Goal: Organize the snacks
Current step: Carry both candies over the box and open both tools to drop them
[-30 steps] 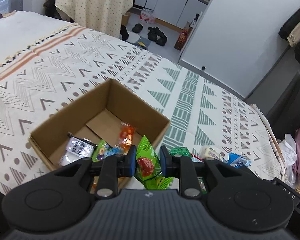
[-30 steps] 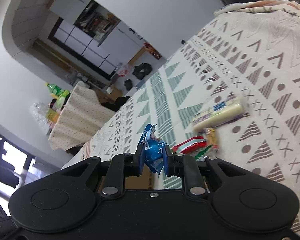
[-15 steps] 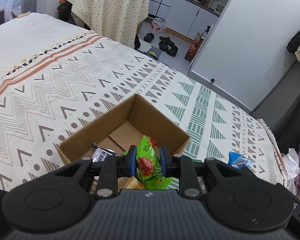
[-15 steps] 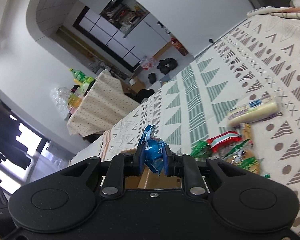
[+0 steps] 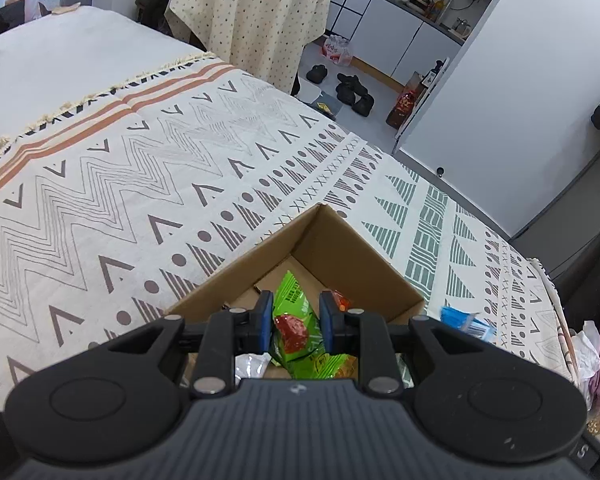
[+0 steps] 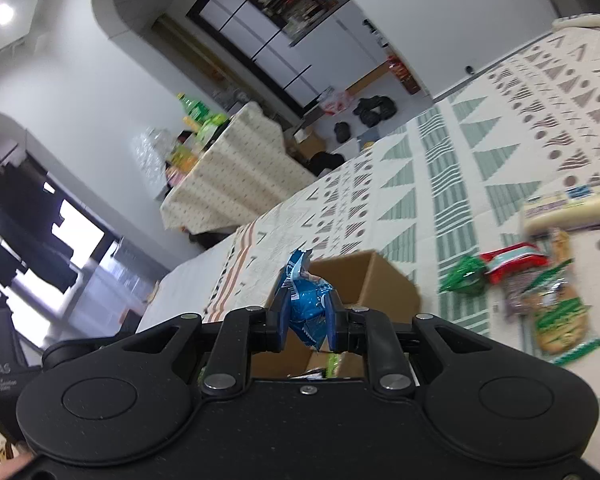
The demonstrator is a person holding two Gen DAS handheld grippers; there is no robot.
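Over the cardboard box (image 5: pixel 364 264), left claw (image 5: pixel 293 322) grips green packet (image 5: pixel 296 320); right claw (image 6: pixel 306 322) grips blue wrapper (image 6: pixel 306 304)

green snack packet (image 5: pixel 296 322), blue snack packet (image 6: pixel 306 304), brown cardboard box (image 5: pixel 352 256)

We see both views evenly lit by soft daylight, with faint shadows; a ceiling lamp (image 6: pixel 3 13) glares far up and left of the right gripper's fingers (image 6: pixel 281 322), and the window (image 6: pixel 70 236) to their left is blown out; the snack packets (image 6: pixel 556 304) right of those fingers smear with motion blur; fisheye bending curves the edges of each frame
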